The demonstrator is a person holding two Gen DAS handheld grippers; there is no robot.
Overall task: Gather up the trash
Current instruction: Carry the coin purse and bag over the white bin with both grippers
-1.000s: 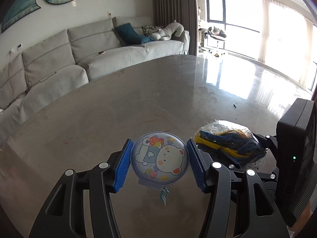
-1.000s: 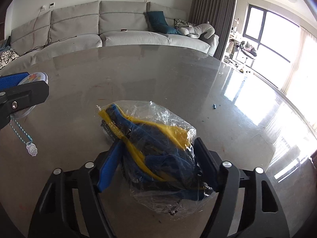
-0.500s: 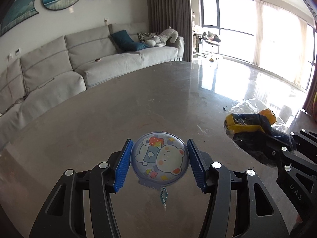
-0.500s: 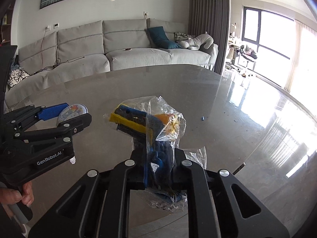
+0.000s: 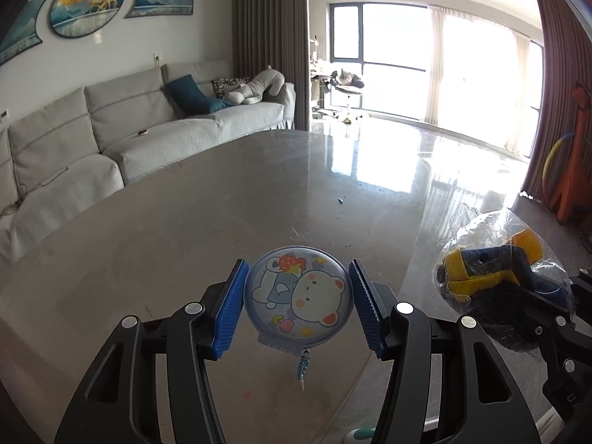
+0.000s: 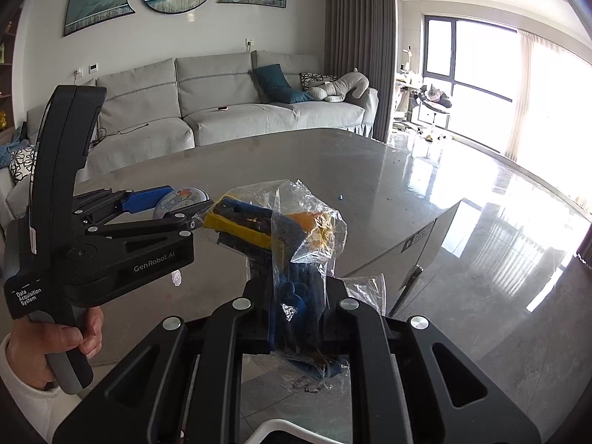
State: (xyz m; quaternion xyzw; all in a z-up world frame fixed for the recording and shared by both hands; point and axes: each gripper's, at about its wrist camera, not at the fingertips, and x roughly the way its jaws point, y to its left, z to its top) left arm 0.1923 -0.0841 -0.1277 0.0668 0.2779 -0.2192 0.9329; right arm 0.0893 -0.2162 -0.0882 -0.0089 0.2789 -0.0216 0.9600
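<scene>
My left gripper (image 5: 298, 305) is shut on a round cartoon-bear case (image 5: 299, 301) with a small charm hanging below, held above the grey table (image 5: 185, 222). It also shows in the right wrist view (image 6: 181, 201) on the left. My right gripper (image 6: 298, 314) is shut on a clear plastic bag of yellow and blue items (image 6: 292, 233), lifted off the table past its near edge. The bag also shows in the left wrist view (image 5: 495, 270) at the right.
A white rim (image 6: 281, 427) shows at the bottom of the right wrist view, below the bag. A grey sofa (image 5: 111, 137) stands beyond the table. A small speck (image 5: 340, 199) lies on the tabletop. The shiny floor (image 6: 499, 240) lies to the right.
My right gripper closed on the bag and lifted it off the table, back toward the near edge. My left gripper rose with the bear case still in it.
</scene>
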